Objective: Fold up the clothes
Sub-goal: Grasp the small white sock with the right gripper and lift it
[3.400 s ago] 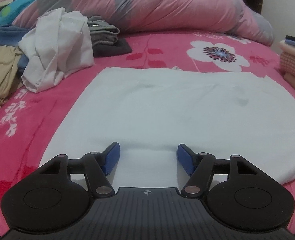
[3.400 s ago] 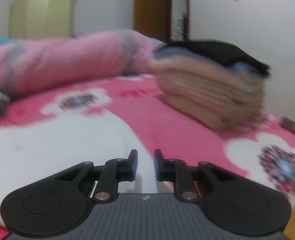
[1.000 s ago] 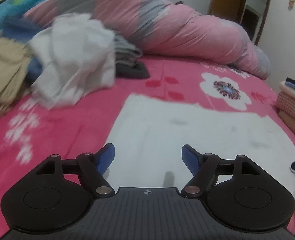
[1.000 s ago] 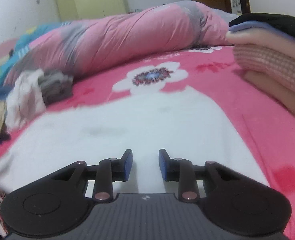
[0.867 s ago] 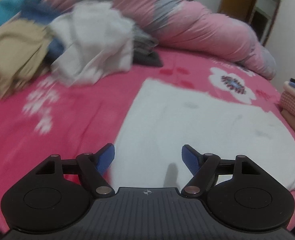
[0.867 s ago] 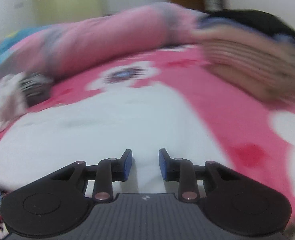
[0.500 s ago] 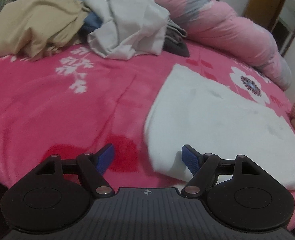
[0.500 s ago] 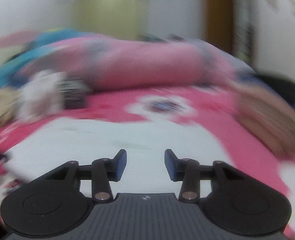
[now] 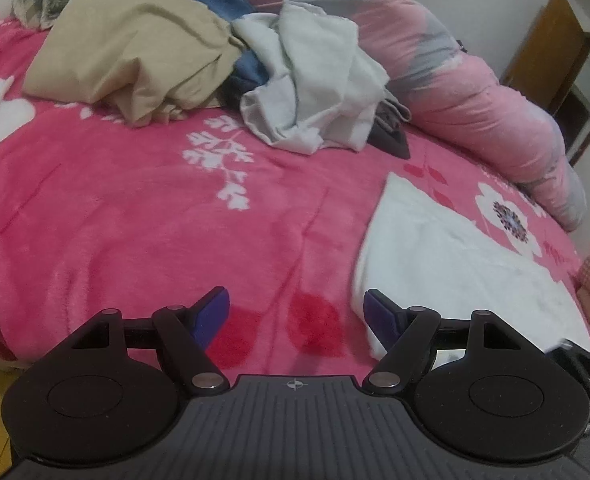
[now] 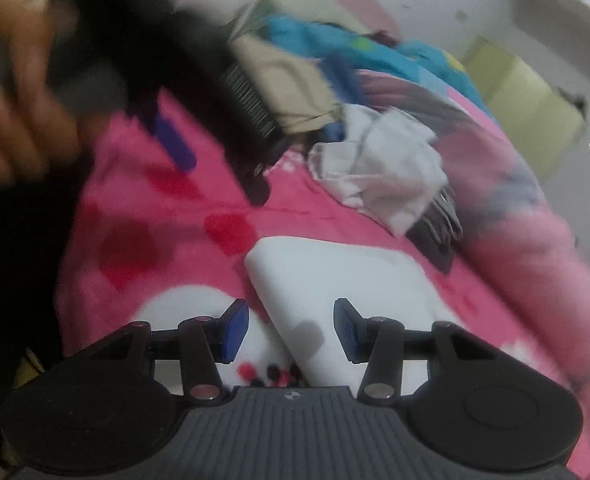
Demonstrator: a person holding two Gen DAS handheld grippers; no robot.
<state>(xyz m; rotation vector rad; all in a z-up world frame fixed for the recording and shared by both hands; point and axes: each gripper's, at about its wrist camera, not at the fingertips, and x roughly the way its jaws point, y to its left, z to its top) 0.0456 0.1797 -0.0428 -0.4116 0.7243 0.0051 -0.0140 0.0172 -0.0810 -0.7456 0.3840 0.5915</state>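
- Pink floral bedding (image 9: 143, 216) is seen covering a bed, with a long pink and grey rolled quilt (image 9: 475, 92) laid along its far side.
- A folded white garment (image 9: 455, 256) is laid flat on the bedding; in the left wrist view its long axis is seen running from the near centre away to the far right, one narrow end turned toward the camera.
- A heap of unfolded clothes is piled at the far left: a tan garment (image 9: 135, 52) and a crumpled pale grey garment (image 9: 315, 80), touching.
- The left tongs (image 9: 296, 309) are held released, wide apart, over bare bedding just beside the white garment's near corner.
- The right tongs (image 10: 291, 328) are held released above the garment's (image 10: 347, 280) near edge.
- A blurred hand (image 10: 19, 120) is seen at upper left in the right wrist view.
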